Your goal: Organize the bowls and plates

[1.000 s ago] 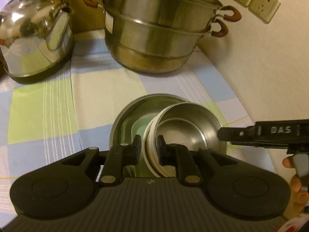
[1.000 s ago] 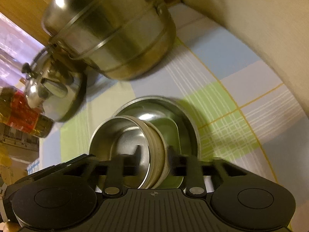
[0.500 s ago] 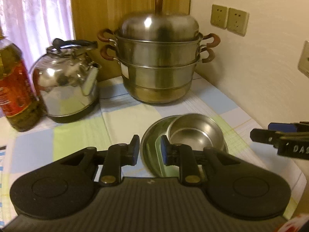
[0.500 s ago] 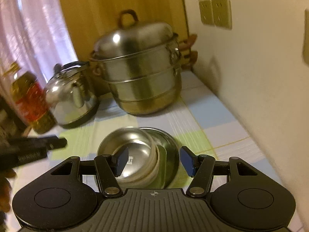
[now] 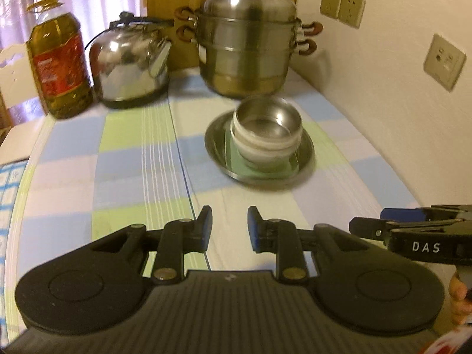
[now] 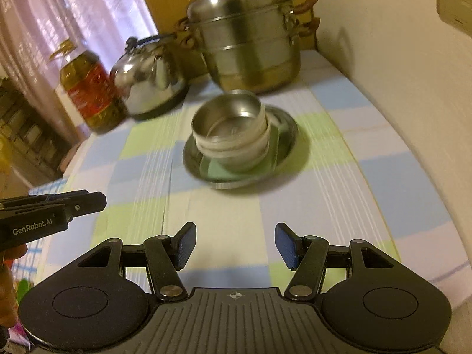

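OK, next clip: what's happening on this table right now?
A person holds a two-finger gripper in each hand, and both the left gripper and the right gripper are open and empty, hanging over the checked tablecloth short of the dishes. The steel bowl sits nested in white bowls, stacked on a green plate inside a round steel dish. Behind stand a steamer pot, a kettle and an oil bottle. Stacking looks done.

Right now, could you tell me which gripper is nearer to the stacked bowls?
Neither clearly: the left gripper and the right gripper are both drawn back from the stacked bowls, open and empty.
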The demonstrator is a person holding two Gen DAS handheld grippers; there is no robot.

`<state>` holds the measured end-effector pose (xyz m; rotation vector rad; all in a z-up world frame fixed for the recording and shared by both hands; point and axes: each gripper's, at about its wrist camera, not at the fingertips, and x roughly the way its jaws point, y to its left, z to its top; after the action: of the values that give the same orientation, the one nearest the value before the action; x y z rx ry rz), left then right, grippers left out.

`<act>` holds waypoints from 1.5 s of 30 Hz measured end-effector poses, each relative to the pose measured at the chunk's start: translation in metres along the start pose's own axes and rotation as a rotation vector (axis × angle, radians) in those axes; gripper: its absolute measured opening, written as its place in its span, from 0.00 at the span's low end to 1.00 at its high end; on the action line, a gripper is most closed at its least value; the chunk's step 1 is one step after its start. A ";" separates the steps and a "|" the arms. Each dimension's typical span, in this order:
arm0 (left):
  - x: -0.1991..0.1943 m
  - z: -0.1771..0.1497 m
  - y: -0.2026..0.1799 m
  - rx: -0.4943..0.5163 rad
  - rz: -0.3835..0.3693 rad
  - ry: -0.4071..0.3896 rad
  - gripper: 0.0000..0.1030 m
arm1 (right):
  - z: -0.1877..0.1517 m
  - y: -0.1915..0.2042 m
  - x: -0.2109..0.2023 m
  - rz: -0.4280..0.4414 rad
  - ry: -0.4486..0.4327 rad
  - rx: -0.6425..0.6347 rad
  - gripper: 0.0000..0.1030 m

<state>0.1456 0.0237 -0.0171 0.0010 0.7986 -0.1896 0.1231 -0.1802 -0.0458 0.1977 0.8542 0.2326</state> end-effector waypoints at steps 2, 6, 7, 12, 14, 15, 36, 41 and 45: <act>-0.009 -0.014 -0.009 -0.009 0.005 0.015 0.23 | -0.011 -0.001 -0.009 0.006 0.010 -0.007 0.57; -0.024 -0.038 -0.023 -0.036 0.001 0.045 0.23 | -0.031 -0.005 -0.025 0.019 0.032 -0.022 0.57; -0.028 -0.043 -0.027 -0.040 0.006 0.050 0.23 | -0.036 -0.005 -0.029 0.023 0.036 -0.025 0.57; -0.044 -0.066 -0.042 -0.053 0.008 0.065 0.23 | -0.056 -0.009 -0.046 0.036 0.051 -0.033 0.57; -0.051 -0.072 -0.047 -0.052 0.008 0.064 0.23 | -0.061 -0.009 -0.052 0.037 0.052 -0.038 0.57; -0.053 -0.074 -0.049 -0.050 0.007 0.063 0.23 | -0.064 -0.010 -0.054 0.039 0.050 -0.040 0.57; -0.085 -0.104 -0.070 -0.040 -0.016 0.029 0.23 | -0.091 0.003 -0.077 0.053 0.036 -0.105 0.57; -0.086 -0.104 -0.069 -0.042 -0.016 0.029 0.23 | -0.092 0.005 -0.077 0.053 0.038 -0.110 0.57; -0.086 -0.105 -0.069 -0.040 -0.016 0.028 0.23 | -0.092 0.005 -0.077 0.052 0.038 -0.110 0.58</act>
<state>0.0006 -0.0221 -0.0240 -0.0411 0.8302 -0.1893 0.0032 -0.1902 -0.0484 0.1131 0.8718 0.3321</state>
